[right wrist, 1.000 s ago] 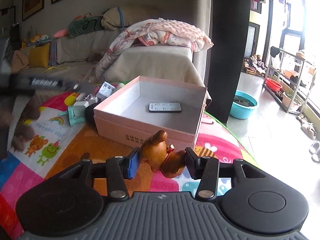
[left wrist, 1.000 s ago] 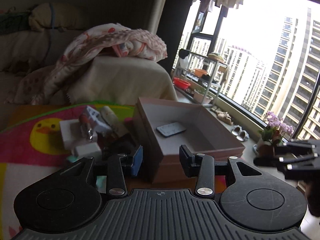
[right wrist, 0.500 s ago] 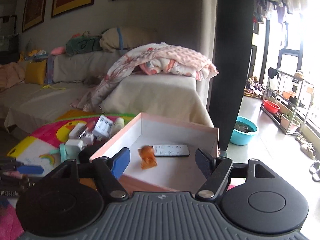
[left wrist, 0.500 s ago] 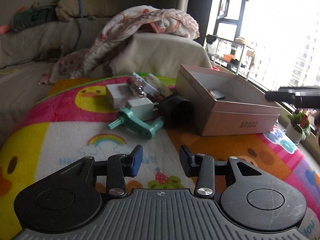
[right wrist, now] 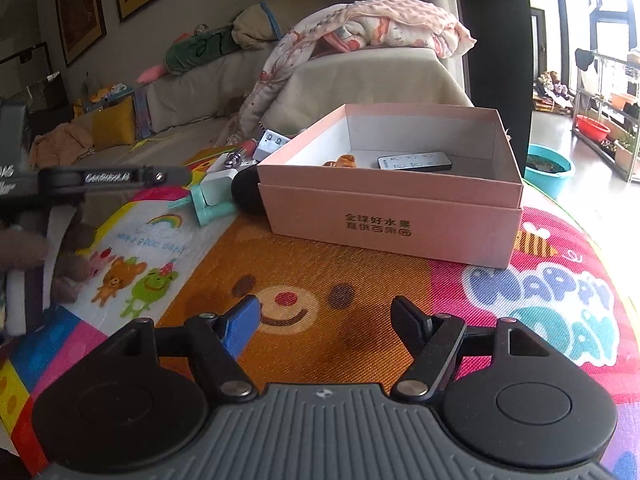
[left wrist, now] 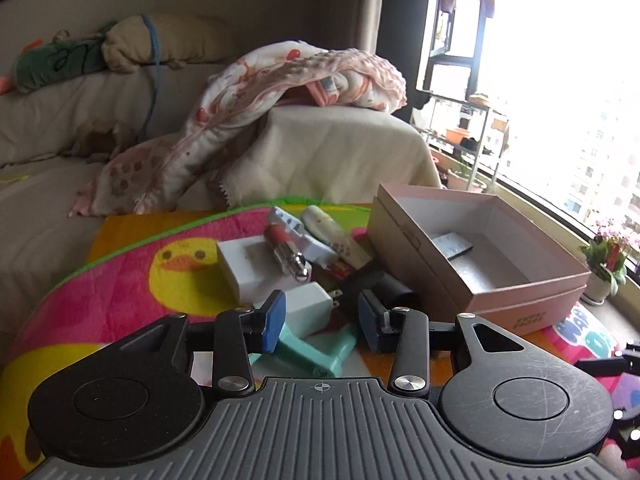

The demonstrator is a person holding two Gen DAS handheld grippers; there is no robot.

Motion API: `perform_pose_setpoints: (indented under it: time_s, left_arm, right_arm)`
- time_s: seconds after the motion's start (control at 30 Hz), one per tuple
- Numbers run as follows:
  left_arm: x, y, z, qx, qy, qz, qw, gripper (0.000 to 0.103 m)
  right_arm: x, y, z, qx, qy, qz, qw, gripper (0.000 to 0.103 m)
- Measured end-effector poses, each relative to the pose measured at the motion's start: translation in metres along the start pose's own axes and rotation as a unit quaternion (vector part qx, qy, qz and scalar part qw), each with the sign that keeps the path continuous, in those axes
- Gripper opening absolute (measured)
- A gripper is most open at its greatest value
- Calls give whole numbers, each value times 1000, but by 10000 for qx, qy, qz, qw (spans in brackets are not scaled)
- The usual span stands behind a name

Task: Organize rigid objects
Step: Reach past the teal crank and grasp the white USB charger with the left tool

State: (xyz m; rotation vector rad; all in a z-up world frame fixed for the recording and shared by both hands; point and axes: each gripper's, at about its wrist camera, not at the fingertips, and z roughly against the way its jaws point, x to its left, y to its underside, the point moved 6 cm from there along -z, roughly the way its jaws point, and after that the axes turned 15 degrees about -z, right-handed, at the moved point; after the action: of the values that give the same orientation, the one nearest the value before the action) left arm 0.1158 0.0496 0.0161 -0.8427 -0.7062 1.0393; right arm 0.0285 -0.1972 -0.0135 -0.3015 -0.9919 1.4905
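A pink box (right wrist: 400, 208) stands on the play mat and holds a remote (right wrist: 414, 161) and a small brown toy (right wrist: 340, 161); the box (left wrist: 528, 296) and remote (left wrist: 452, 245) also show in the left wrist view. My left gripper (left wrist: 322, 322) is open, its fingers on either side of a white plug adapter (left wrist: 310, 304) and a teal tool (left wrist: 312, 350) in a pile beside the box. The pile also has a white block (left wrist: 244, 264), a red lipstick (left wrist: 286, 254) and a black round object (left wrist: 384, 286). My right gripper (right wrist: 326, 326) is open and empty, low over the mat in front of the box.
A sofa (left wrist: 332, 152) with a pink blanket (left wrist: 288, 80) stands behind the mat. A potted plant (left wrist: 606, 260) sits by the window at right. A teal basin (right wrist: 550, 168) is on the floor. The left gripper's arm (right wrist: 100, 180) shows in the right wrist view.
The brown toy left my right gripper and now lies in the box; the right gripper has pulled back and down. My left gripper has moved forward onto the pile of objects.
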Motion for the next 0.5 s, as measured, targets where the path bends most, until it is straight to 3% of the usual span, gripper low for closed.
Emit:
perform_pose_setpoints:
  time_s: [0.13, 0.33, 0.5]
  left_arm:
    - [16, -8, -28, 216, 237, 148, 9994, 44]
    - [33, 6, -52, 464, 676, 890, 9926, 44]
    - [19, 17, -40, 568, 996, 748, 9906, 44]
  right_arm:
    - [3, 4, -2, -19, 77, 81, 9999, 73]
    - [-1, 5, -6, 66, 70, -45, 9999, 73]
    - [-1, 5, -7, 92, 69, -79, 9999, 73]
